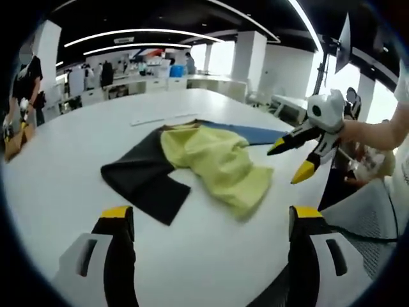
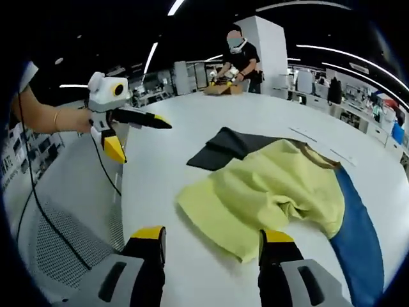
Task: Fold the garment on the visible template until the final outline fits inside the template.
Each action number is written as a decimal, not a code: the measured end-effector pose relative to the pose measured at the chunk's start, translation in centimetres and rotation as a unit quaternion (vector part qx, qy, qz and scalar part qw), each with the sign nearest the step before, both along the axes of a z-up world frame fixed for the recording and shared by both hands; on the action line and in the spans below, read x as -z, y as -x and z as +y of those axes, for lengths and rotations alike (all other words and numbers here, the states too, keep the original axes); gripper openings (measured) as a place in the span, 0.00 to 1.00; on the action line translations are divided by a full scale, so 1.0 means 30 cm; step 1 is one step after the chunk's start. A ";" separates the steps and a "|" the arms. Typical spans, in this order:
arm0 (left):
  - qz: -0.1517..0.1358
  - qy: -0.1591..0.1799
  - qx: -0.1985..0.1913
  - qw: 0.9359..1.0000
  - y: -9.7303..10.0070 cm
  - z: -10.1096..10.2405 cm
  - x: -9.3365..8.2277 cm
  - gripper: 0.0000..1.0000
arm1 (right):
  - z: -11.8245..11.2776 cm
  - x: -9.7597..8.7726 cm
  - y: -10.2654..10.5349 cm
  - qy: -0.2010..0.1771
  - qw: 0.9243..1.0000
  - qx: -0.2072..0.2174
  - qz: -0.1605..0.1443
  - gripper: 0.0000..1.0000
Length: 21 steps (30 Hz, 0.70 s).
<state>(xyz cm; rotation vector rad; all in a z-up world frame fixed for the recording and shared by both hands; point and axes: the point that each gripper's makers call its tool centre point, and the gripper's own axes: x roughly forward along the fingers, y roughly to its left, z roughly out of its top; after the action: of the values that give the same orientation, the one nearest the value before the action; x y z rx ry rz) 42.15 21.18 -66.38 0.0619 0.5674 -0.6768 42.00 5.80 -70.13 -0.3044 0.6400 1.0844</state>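
A crumpled yellow garment (image 1: 214, 157) (image 2: 268, 192) lies on the white table (image 1: 70, 153), with a black part (image 1: 144, 176) (image 2: 220, 148) spread out at one side. A blue patch (image 1: 255, 133) (image 2: 358, 236) shows along its other side; whether it is cloth or template I cannot tell. My left gripper (image 1: 211, 217) (image 2: 140, 137) hovers open, short of the garment. My right gripper (image 2: 212, 236) (image 1: 289, 162) is open too, its jaws just at the yellow hem with nothing between them.
The table edge (image 2: 121, 192) runs close to both hands, with a mesh seat (image 2: 57, 236) and a cable beyond it. White strips (image 1: 160, 119) lie past the garment. A person (image 2: 239, 54) works at a cardboard box (image 2: 220, 89) at the far end.
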 end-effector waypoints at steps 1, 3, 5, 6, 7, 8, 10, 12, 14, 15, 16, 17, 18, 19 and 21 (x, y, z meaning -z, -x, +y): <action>0.000 0.000 0.000 1.000 0.001 0.000 0.001 0.97 | 0.016 0.006 0.000 0.005 1.000 -0.006 -0.008 0.52; 0.000 -0.001 0.002 1.000 0.003 -0.005 0.002 0.96 | 0.039 0.017 -0.001 0.007 1.000 -0.010 -0.010 0.49; 0.000 -0.003 0.003 1.000 0.006 -0.007 0.003 0.96 | 0.065 0.033 -0.007 0.024 0.999 -0.024 -0.027 0.44; 0.000 -0.003 0.004 1.000 0.008 -0.008 0.004 0.96 | 0.068 0.037 -0.010 0.032 0.998 -0.031 -0.037 0.42; 0.000 -0.003 0.005 1.000 0.008 -0.009 0.004 0.96 | 0.090 0.047 -0.021 0.049 0.995 -0.044 -0.072 0.40; -0.001 -0.003 0.005 1.000 0.009 -0.009 0.003 0.96 | 0.102 0.057 -0.016 0.055 0.995 -0.051 -0.073 0.36; 0.001 -0.004 0.005 1.000 0.011 -0.008 0.004 0.95 | 0.135 0.075 -0.009 0.059 0.994 -0.060 -0.071 0.34; 0.001 -0.004 0.006 1.000 0.015 -0.006 0.005 0.95 | 0.163 0.088 -0.002 0.063 0.993 -0.069 -0.067 0.33; 0.002 -0.006 0.005 1.000 0.018 -0.001 0.006 0.95 | 0.195 0.091 0.001 0.058 0.993 -0.075 -0.071 0.31; 0.002 -0.006 0.005 1.000 0.019 0.002 0.007 0.95 | 0.206 0.095 0.001 0.059 0.993 -0.078 -0.073 0.30; 0.002 -0.007 0.004 1.000 0.021 0.006 0.008 0.95 | 0.220 0.104 0.000 0.064 0.992 -0.082 -0.075 0.29; 0.003 -0.009 0.003 1.000 0.022 0.009 0.010 0.95 | 0.225 0.112 -0.005 0.071 0.991 -0.079 -0.076 0.28; 0.005 -0.011 0.001 1.000 0.022 0.015 0.013 0.95 | 0.230 0.117 -0.008 0.075 0.991 -0.078 -0.077 0.27; 0.005 -0.012 0.001 1.000 0.023 0.017 0.014 0.95 | 0.236 0.120 -0.010 0.074 0.991 -0.077 -0.076 0.26; 0.003 -0.012 -0.003 1.000 0.024 0.025 0.011 0.95 | 0.247 0.127 -0.016 0.072 0.993 -0.064 -0.068 0.25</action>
<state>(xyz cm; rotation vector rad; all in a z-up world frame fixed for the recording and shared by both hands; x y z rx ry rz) 41.44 21.93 -66.70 0.0809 0.5822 -0.6656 42.48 13.22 -73.94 -0.5466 0.5829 1.1319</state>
